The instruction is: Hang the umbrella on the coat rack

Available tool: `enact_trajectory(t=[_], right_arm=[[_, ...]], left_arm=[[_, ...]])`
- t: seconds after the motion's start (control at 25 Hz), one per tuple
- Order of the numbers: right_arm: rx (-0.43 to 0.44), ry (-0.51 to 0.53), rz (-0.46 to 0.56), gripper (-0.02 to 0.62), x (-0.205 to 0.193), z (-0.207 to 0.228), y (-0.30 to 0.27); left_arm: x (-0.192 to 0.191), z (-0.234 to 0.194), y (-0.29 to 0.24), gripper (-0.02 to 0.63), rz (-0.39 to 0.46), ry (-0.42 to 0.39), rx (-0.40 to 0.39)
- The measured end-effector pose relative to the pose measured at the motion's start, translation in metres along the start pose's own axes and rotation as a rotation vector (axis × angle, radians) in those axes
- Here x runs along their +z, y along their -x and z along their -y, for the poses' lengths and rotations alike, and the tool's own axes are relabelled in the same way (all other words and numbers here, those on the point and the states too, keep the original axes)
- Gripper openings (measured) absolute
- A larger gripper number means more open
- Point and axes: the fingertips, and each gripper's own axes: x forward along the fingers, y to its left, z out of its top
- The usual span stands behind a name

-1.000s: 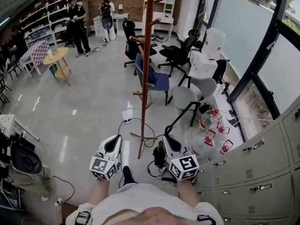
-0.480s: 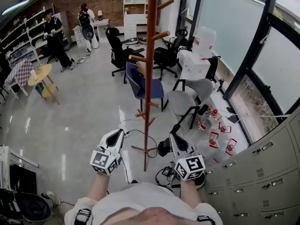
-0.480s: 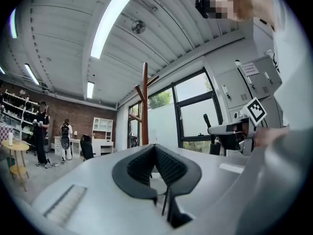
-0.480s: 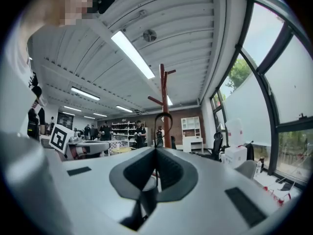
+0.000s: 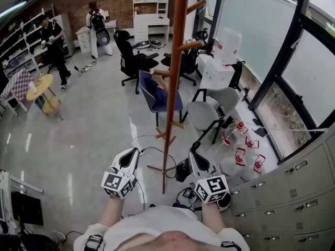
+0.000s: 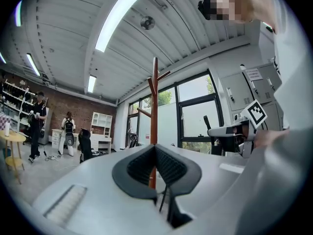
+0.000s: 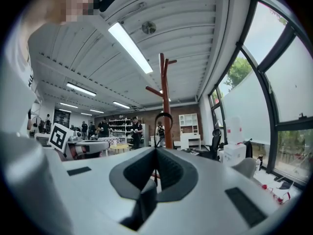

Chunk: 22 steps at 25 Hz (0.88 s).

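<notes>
Coat rack (image 5: 172, 88) is showing larger and closer in the head view than half a second ago, with its pole now running from top centre down to the floor (image 5: 94, 119) between the two grippers. In the left gripper view the pole has slid right and is now sitting straight behind the line where the jaws meet; before, it was a bit left of that. In the right gripper view the pole is staying just right of centre and reaching a little higher in the frame. Both grippers are holding about the same low-centre spots in the head view.

Left gripper (image 6: 155, 147) is pressing its jaws together with nothing between them. Right gripper (image 7: 156, 150) is clenching its jaws on the thin black part of the umbrella (image 7: 163, 114). The umbrella's hooked handle is arching just above the jaw tips at frame centre. It is overlapping the rack's pole in that view, but I cannot tell if it is touching. The umbrella is not hanging on any peg yet.
</notes>
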Motion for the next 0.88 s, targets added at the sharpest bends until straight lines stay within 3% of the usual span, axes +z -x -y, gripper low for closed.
enact_trajectory(t=[0.44,0.88], right_arm=[[0.089,0.018,0.008,0.009,0.024,0.005,-0.012],[0.221,0.046,0.053,0.009,0.089,0.023,-0.041]], left_arm=[[0.022,0.009,-0.022,0.009,0.041,-0.016,0.004],[0.066,0.012,-0.052,0.009,0.090,-0.083,-0.004]])
